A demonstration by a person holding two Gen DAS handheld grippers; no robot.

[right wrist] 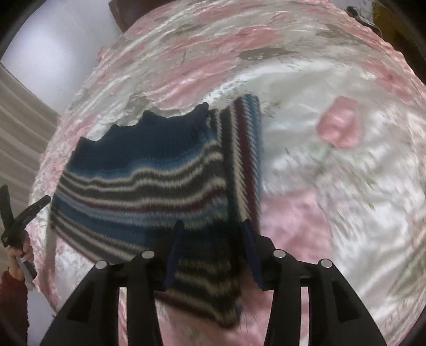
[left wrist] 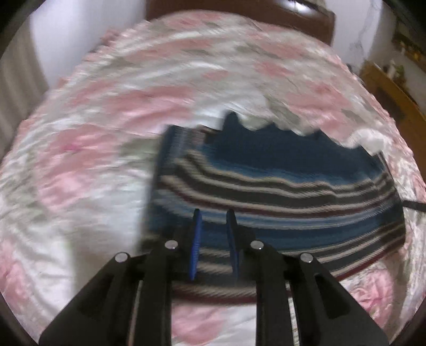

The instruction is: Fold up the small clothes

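A knitted sweater with a navy top and blue, grey, cream and maroon stripes lies flat on a pink floral bedspread. In the right wrist view, one side of the sweater is folded inward as a vertical striped band. My left gripper hovers open over the sweater's lower left part, with nothing between its blue pads. My right gripper is open wide above the lower hem, near the folded band. The left gripper, held by a hand, shows at the left edge there.
The bedspread reaches well beyond the sweater on all sides. A dark wooden headboard stands at the far end, and wooden furniture to the far right. A pale curtain hangs at the left. Both views are motion-blurred.
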